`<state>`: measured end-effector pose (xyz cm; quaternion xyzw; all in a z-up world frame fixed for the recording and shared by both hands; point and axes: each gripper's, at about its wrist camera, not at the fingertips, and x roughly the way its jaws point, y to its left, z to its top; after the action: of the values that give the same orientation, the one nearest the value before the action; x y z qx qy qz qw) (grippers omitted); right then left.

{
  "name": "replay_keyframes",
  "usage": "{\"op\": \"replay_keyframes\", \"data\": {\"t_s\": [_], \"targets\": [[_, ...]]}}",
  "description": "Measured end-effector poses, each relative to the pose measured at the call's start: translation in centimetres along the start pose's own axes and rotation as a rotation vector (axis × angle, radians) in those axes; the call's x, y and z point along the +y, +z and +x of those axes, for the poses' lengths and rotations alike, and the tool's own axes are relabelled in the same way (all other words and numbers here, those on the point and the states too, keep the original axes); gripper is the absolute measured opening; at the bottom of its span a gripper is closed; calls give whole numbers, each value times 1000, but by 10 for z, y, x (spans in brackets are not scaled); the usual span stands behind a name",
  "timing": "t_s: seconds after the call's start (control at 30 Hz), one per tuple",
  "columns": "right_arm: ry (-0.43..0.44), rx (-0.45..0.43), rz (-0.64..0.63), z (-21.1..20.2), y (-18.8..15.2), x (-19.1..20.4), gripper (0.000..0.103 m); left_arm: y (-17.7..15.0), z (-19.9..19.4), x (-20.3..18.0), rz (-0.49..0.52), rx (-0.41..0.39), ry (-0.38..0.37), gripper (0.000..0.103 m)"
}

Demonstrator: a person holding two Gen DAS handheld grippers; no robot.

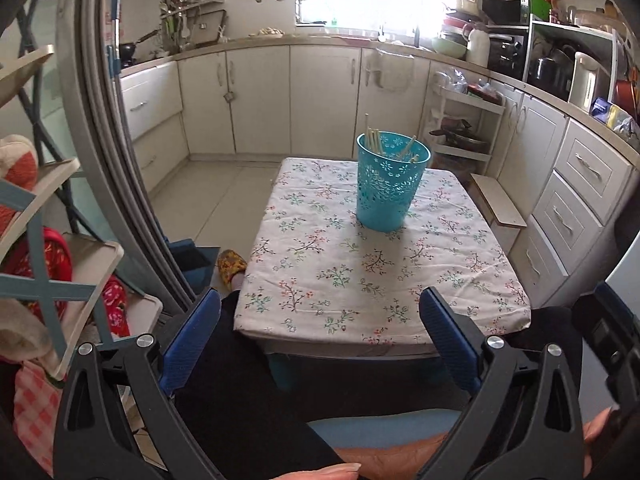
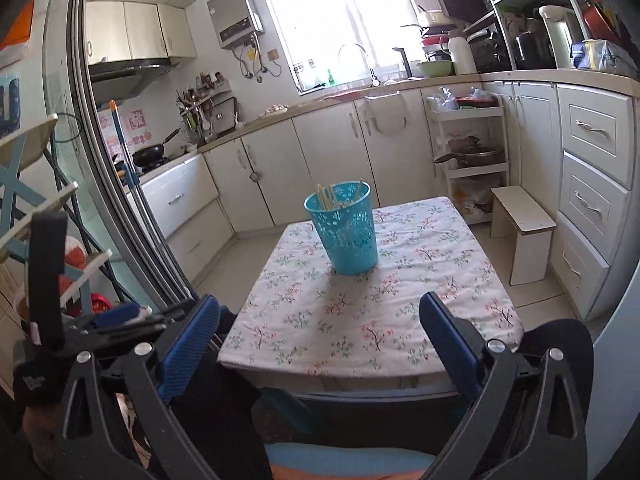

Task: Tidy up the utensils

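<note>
A turquoise perforated holder (image 1: 390,182) stands upright on the far half of a small table with a floral cloth (image 1: 320,272). Several wooden chopsticks (image 1: 376,140) stand inside it. The holder also shows in the right wrist view (image 2: 346,230), with the chopsticks (image 2: 326,198) in it and the cloth (image 2: 360,320) around it. My left gripper (image 1: 320,332) is open and empty, held back at the table's near edge. My right gripper (image 2: 320,336) is open and empty, also at the near edge. Both are well short of the holder.
White kitchen cabinets (image 1: 260,100) run behind and to the right of the table. A small white stool (image 2: 524,224) and a narrow rack with pans (image 2: 468,156) stand right of the table. A grey door frame (image 1: 104,160) and a shelf unit (image 1: 48,240) are at left. The person's dark-clothed legs (image 1: 248,380) are below the grippers.
</note>
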<state>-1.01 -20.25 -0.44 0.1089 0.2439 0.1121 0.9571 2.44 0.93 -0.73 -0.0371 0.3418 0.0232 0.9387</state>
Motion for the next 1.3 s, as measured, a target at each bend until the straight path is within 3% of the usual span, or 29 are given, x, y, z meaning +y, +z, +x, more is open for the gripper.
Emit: {"op": "replay_keyframes", "data": {"t_s": [0.5,1.3], "targets": [[20,-47,-45,-18,-6,15,96,-8,-14,-7,32,-28,16,96],[34,-48,-60,-19,-5,18,96,-12,-20,0,16,-49,25,96]]}}
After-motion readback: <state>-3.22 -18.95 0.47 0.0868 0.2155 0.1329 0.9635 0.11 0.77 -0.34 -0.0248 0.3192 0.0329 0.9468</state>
